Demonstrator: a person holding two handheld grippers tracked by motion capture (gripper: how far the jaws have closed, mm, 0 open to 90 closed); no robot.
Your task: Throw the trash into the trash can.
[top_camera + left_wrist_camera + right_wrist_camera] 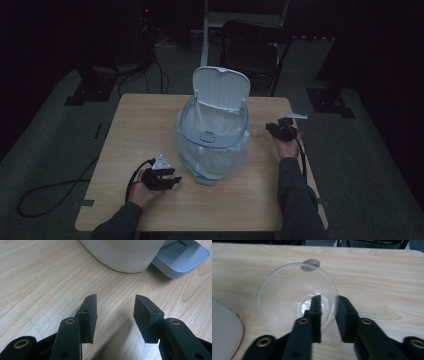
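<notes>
Light wooden table (120,135), white pedal bin (214,131) at centre, clear plastic cup (297,297) near its right edge.

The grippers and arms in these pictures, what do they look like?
Both the left gripper and right gripper are black, with two flat rectangular jaws and brass-ringed pivot holes. Each carries a grey triangular plate and trails a black cable. The person wears dark long sleeves.

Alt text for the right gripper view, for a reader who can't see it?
The right gripper has its black jaws closed on the near rim of a clear plastic cup, one jaw inside and one outside. The cup is over a light wooden table.
</notes>
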